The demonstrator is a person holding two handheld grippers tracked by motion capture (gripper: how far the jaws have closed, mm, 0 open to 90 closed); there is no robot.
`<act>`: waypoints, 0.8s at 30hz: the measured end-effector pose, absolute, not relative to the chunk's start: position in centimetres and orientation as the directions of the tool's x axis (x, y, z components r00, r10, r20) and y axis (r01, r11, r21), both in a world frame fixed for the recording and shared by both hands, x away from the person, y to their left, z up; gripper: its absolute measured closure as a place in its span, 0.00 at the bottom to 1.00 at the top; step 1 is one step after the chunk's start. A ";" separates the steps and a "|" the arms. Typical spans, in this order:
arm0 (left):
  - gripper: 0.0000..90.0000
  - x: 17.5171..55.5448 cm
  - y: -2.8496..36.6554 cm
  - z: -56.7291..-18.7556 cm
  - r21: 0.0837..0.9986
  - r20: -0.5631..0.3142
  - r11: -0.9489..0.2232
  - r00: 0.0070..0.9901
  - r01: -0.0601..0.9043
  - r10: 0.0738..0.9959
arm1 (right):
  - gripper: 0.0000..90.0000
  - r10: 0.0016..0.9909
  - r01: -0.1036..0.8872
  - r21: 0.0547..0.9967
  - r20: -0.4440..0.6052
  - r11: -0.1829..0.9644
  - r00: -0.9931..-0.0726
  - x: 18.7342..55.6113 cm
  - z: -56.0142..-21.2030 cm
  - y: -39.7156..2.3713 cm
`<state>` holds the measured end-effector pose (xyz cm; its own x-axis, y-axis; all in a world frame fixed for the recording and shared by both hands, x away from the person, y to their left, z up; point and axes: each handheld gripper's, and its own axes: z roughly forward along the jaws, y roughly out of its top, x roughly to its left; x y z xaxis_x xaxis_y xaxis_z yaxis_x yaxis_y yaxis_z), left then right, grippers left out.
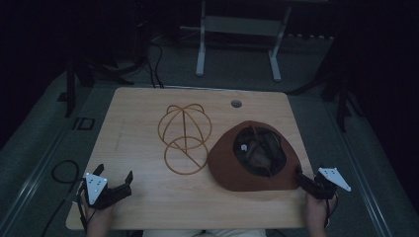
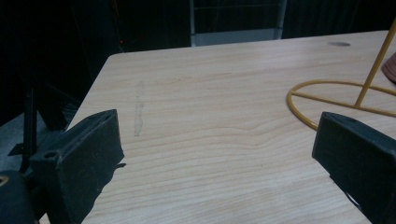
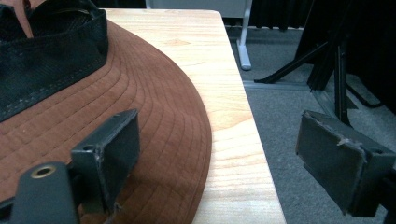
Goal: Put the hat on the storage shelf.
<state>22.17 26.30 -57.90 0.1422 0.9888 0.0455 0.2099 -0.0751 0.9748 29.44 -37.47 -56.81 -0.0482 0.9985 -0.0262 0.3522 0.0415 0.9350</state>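
A brown brimmed hat (image 1: 223, 163) lies upside down on the right half of the wooden table (image 1: 138, 108), its dark lining (image 1: 259, 150) facing up. A yellow wire hat stand (image 1: 184, 138) stands at the table's middle, left of the hat. My right gripper (image 1: 310, 178) is open at the hat's front right brim. In the right gripper view, one jaw hangs over the brim (image 3: 154, 107) and the other past the table edge, with the right gripper (image 3: 224, 140) gaping. My left gripper (image 1: 114, 174) rests open at the front left corner. The left gripper (image 2: 219, 140) holds nothing, and the stand's ring base (image 2: 327, 100) lies ahead to its right.
A round cable hole (image 1: 236, 103) sits near the table's far edge. Behind the table, a white desk frame (image 1: 237, 44) stands on the grey floor. A black cable loop (image 1: 64, 173) lies on the floor at the left. Dark stands flank both sides.
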 end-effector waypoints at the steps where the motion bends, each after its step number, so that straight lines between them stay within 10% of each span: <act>1: 0.02 22.2 26.3 -57.9 0.975 0.046 -0.077 0.146 0.209 0.988 | 0.15 0.999 0.349 0.936 -0.025 0.039 -0.043 29.5 -56.8 -37.5; 24: 0.02 22.2 25.7 -57.8 0.977 0.039 -0.081 0.206 0.197 0.978 | 0.15 0.972 0.410 0.910 0.047 0.054 -0.231 31.3 -51.9 -35.8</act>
<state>22.15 25.69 -57.76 0.2061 0.9777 0.0395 0.1975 -0.0811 0.9769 31.26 -35.80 -51.90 -0.2315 0.9717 0.0470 0.4103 0.0537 0.9104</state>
